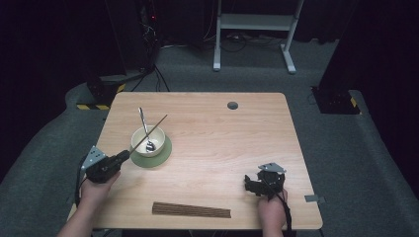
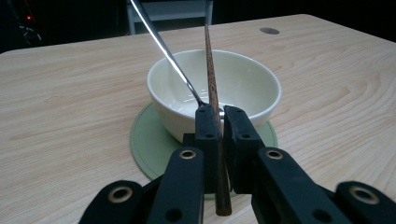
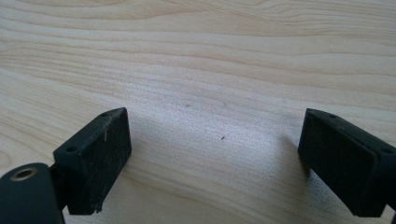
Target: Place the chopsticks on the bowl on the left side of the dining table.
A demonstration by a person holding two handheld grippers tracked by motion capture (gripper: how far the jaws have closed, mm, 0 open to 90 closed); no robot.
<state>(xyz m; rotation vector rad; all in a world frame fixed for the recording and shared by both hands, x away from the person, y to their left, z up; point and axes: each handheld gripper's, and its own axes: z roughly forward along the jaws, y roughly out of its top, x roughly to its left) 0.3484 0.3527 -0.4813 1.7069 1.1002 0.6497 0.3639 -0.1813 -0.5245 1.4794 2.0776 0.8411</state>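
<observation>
The left gripper [image 1: 118, 159] sits at the near left of the bench [image 1: 232, 148], just beside the bowl [image 1: 147, 140]; its jaws are clamped narrow on a single brown chopstick [image 1: 148, 134]; in the left gripper view the chopstick [image 2: 213, 88] runs up from between the two black pads, its butt end poking out below them, and slants over the bowl's [image 2: 243, 79] rim; in the high view the stick crosses above the bowl and its far tip points away to the right, clear of the bench top; the bowl is cream and stands on a round green mat [image 1: 165, 154]; a metal spoon [image 1: 144, 129] rests in it, head down at the bottom and handle leaning out over the far rim; in the left gripper view the spoon [image 2: 163, 46] and the stick lie close together above the bowl, whether touching I cannot tell; the right gripper [image 1: 257, 185] rests at the near right, well apart from the bowl; its jaws stand wide with bare wood between them, as the right gripper view [image 3: 215, 154] shows; a flat row of more chopsticks [image 1: 191, 210] lies along the near edge between the two hands; a dark round grommet [image 1: 232, 105] sits near the far edge.
</observation>
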